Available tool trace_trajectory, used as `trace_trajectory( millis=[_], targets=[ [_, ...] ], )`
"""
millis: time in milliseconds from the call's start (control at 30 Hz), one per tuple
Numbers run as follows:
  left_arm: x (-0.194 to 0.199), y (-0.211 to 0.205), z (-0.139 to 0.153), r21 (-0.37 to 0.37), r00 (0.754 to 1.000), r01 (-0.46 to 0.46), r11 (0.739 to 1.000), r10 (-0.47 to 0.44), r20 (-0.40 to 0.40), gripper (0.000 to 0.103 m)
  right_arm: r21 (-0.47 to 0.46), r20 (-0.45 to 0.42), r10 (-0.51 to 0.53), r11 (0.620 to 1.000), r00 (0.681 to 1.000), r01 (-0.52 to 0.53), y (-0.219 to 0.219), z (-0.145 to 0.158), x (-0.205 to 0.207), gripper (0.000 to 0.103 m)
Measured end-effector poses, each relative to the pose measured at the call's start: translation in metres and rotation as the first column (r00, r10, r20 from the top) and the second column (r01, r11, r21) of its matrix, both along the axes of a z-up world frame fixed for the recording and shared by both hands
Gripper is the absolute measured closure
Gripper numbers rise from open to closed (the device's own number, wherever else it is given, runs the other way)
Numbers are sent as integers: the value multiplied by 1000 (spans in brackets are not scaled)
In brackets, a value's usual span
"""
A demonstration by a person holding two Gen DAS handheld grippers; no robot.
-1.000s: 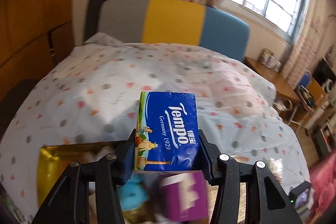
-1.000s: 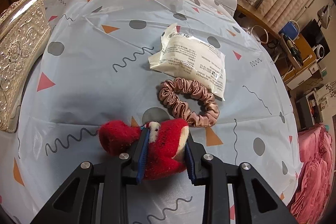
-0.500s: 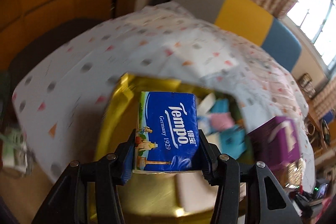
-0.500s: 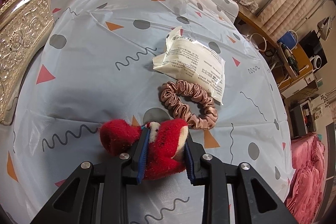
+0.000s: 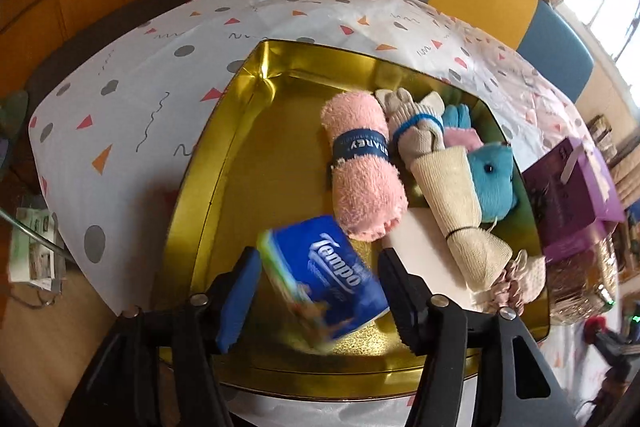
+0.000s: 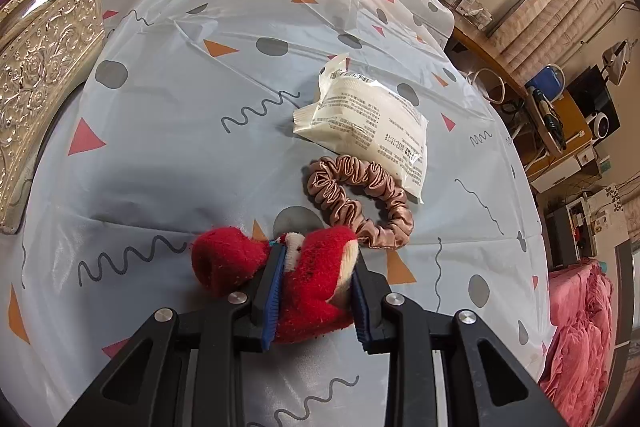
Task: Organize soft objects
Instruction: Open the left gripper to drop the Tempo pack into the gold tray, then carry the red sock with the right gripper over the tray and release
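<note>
Two fuzzy plush toys [image 5: 490,175], glossy gold tin [image 5: 224,163]

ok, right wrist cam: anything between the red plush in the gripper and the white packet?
Yes. In the right wrist view the pink satin scrunchie lies between the red plush and the white packet; the packet's near edge overlaps the scrunchie.

Tissue packs [image 5: 324,277]: one counted
Pink towel rolls [image 5: 362,163]: one
Scrunchies [image 6: 360,199]: one
Red plush toys [image 6: 288,279]: one
White sachets [image 6: 368,125]: one
</note>
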State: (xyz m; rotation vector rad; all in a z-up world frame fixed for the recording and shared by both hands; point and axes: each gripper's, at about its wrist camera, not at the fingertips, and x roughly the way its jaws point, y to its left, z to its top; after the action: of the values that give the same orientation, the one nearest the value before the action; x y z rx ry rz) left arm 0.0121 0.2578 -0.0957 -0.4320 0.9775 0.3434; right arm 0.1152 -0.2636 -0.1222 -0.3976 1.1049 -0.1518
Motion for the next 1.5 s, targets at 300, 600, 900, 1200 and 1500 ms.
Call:
trace_trajectory(
  millis=[300,600,900,1200,1500],
  targets=[
    [-11,-20,14,146,998,19,989,-27,53,37,2,1,-3,1000,1000,3,0,0,0,75],
    [-14,-50,49,230,979,108,967,-143,142,33,70,-6,-12,997,1000,12,-3,3,1,76],
    [-19,-70,59,243,967,161,957,-203,156,32,205,-25,42,978,999,-36,8,4,-1,76],
    [-23,-71,56,236,967,170,957,-208,148,32,368,-57,-22,929,998,41,-2,8,5,78],
    [-27,-55,49,211,975,142,967,-173,138,32,449,47,-127,889,991,93,-5,46,18,79]
  ],
)
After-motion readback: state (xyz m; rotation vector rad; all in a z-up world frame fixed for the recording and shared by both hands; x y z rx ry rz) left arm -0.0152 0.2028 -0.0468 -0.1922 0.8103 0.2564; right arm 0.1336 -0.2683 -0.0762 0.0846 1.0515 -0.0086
